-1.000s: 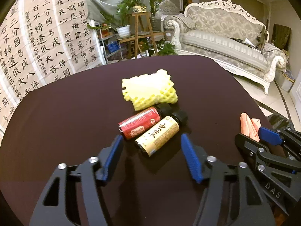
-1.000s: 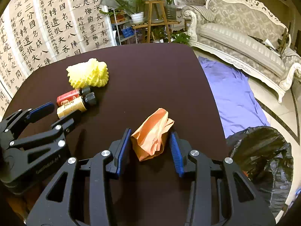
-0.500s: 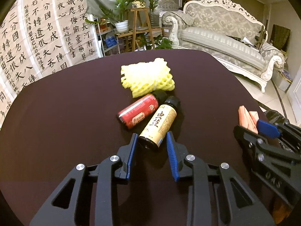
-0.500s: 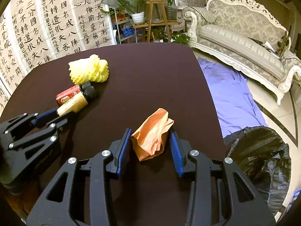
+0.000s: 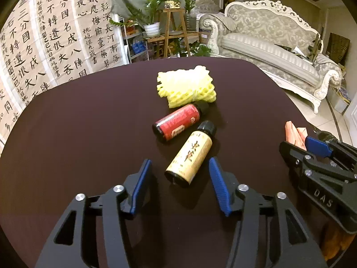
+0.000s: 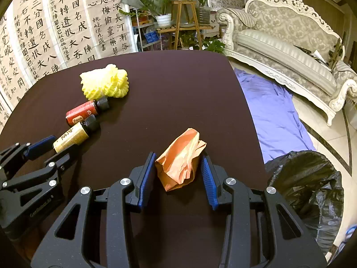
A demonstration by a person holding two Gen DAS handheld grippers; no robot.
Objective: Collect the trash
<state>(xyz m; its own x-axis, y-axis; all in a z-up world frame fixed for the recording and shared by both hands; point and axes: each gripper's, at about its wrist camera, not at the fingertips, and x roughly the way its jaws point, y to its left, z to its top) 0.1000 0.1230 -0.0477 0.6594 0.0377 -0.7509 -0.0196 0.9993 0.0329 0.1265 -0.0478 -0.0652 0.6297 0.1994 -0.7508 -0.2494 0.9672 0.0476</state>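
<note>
On the dark round table [image 5: 78, 134] lie a yellow-labelled bottle [image 5: 189, 158], a red-labelled bottle [image 5: 176, 122] and a yellow foam net [image 5: 186, 86]. My left gripper [image 5: 179, 162] straddles the base of the yellow-labelled bottle; its jaws are opening and the pads stand apart from it. My right gripper [image 6: 178, 156] is shut on a crumpled orange paper [image 6: 180, 156] that rests on the table near its right edge. The right wrist view shows the left gripper [image 6: 61, 145] at the yellow-labelled bottle [image 6: 71, 137], beside the red-labelled bottle [image 6: 82, 112] and the foam net [image 6: 104, 84].
A bin lined with a black trash bag [image 6: 308, 189] stands on the floor just right of the table. A blue cloth [image 6: 272, 116] lies on the floor beyond it. A pale sofa [image 6: 290, 51], a plant stand [image 6: 185, 22] and calligraphy hangings [image 6: 55, 33] lie behind.
The left gripper closed around the yellow-labelled bottle, then opened again. That bottle has swung away from the red one and lies at a new angle. The right gripper and the paper have not moved.
</note>
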